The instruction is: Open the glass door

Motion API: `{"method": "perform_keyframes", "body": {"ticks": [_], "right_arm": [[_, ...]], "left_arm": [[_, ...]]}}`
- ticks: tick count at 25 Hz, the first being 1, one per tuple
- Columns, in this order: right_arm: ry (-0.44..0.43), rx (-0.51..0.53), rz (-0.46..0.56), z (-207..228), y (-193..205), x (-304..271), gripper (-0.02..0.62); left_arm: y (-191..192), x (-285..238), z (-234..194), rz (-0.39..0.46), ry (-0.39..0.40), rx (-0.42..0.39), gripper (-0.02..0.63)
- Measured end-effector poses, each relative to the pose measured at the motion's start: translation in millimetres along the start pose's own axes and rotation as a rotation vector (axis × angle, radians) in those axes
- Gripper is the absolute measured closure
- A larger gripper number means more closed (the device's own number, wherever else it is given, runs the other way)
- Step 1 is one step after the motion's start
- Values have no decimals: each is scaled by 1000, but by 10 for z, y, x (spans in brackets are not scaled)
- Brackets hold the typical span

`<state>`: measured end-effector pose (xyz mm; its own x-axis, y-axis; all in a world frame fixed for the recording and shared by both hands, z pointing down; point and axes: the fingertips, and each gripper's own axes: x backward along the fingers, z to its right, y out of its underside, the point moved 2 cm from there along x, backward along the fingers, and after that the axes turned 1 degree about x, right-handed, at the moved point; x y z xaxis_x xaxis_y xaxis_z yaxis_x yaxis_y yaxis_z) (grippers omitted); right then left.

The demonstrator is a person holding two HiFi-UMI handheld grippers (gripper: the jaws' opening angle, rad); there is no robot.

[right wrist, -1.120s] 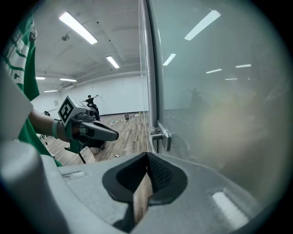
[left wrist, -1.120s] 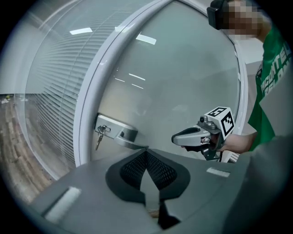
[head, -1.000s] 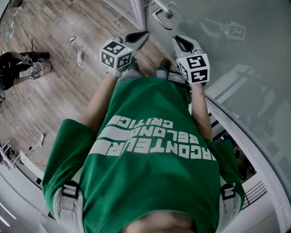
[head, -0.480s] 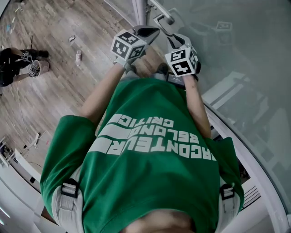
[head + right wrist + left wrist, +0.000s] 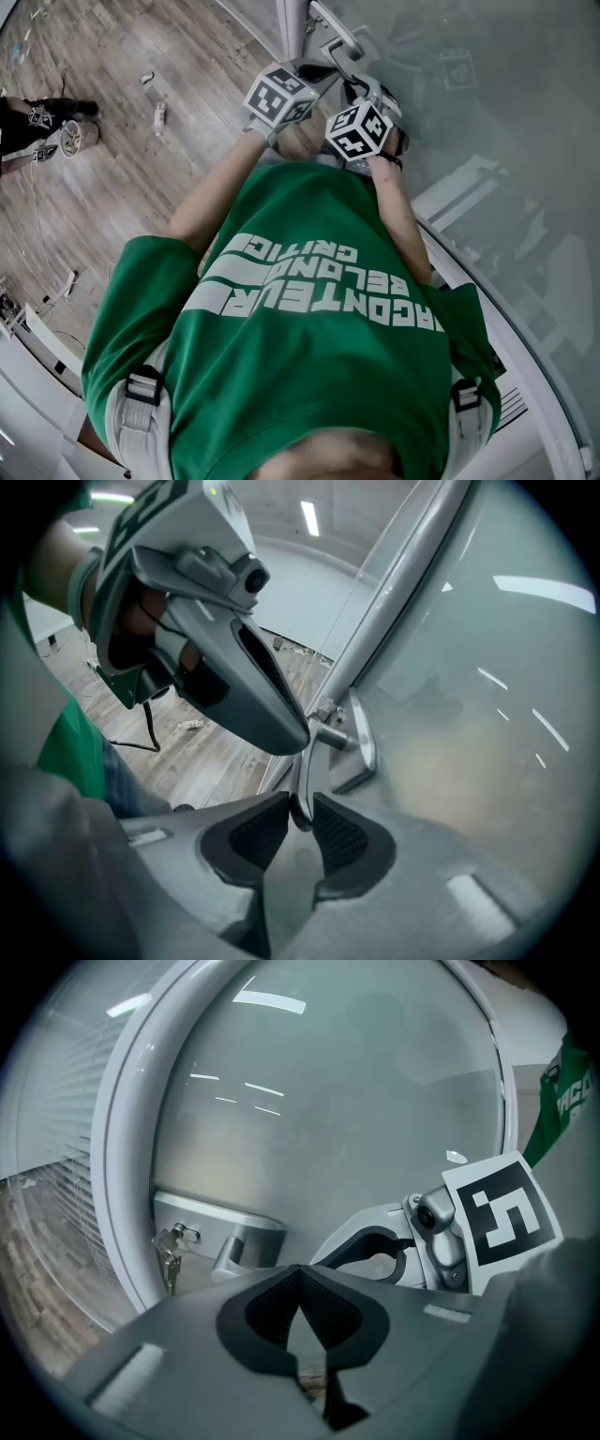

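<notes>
Left gripper (image 5: 300, 1274): jaws clenched tip to tip, nothing between them, hovering near the lock plate (image 5: 220, 1232), where a key (image 5: 169, 1258) hangs at the plate's edge. Right gripper (image 5: 300, 810): jaws grasping the free end of the lever handle (image 5: 302, 771), one pad on each flat side. The handle is slim brushed metal and sits at the edge of the glass door (image 5: 487, 122), just beside the white frame post (image 5: 289, 21). The door panel is frosted grey-green glass with ceiling-light reflections, on the person's right. Judgement: the lever is stiff and smooth and could slide through the pads, so hold it near the end for leverage, press down, then swing. The panel is likely heavy and fragile; move it by the handle, not by pushing on the glass.
</notes>
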<state>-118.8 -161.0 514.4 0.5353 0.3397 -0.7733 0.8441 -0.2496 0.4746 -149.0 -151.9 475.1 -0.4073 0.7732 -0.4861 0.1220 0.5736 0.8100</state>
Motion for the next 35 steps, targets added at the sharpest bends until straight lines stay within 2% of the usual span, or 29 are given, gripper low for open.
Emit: {"method": "perform_keyframes", "body": {"ticks": [11,22,26,35], "right_arm": [[-60,12,-76,-34,19,-4,535],[-74,-37,-44,-68,52,-103,537],[-59,-26,-42,-124,98,-248,538],[-11,-34,-3,-148,154,-365,541]], "left_arm": [[65,-172,8,-46,11,-40,597],[132,-250,-34,-69,16,-21,595],[178,-293,-25,-94,27,-4,597],[135,-409,6,-91,43,6,597]]}}
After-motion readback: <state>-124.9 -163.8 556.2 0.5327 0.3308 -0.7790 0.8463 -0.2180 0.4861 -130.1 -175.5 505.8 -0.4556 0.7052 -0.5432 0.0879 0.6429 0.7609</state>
